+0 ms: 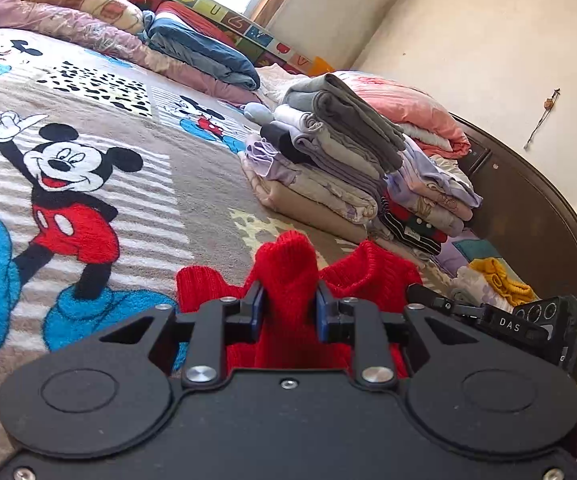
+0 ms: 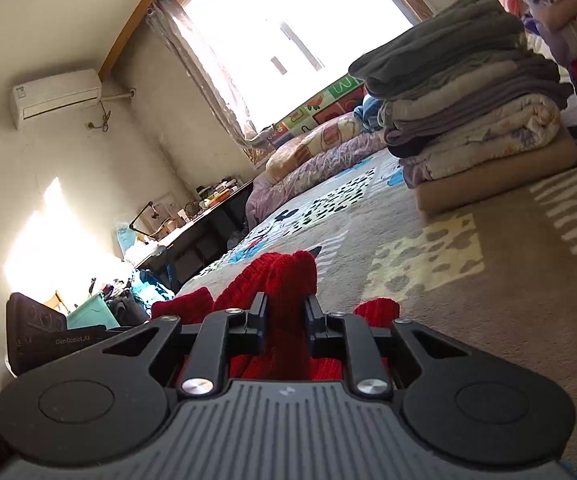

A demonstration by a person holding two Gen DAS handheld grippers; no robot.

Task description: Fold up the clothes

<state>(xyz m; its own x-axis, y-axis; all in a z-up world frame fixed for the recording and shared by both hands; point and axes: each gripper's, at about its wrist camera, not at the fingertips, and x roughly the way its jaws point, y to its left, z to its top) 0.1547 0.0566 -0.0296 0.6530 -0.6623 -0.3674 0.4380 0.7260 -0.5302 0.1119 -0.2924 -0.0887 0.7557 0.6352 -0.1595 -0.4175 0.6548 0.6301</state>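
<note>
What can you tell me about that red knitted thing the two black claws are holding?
The red sweater looks like a thick ribbed wool knit in bright red. It is bunched up, not flat: folds of it stick up between each claw's fingers. The left gripper pinches one bunch and the right gripper pinches another, both shut on it. More folds spill out to either side. It hangs low over the cartoon-mouse blanket; whether it touches the blanket is unclear. Its full shape is hidden.

Cartoon-mouse blanket (image 1: 100,160) on bed, AC unit (image 2: 54,96) on wall, cluttered desk (image 2: 192,220) by window (image 2: 288,40).
</note>
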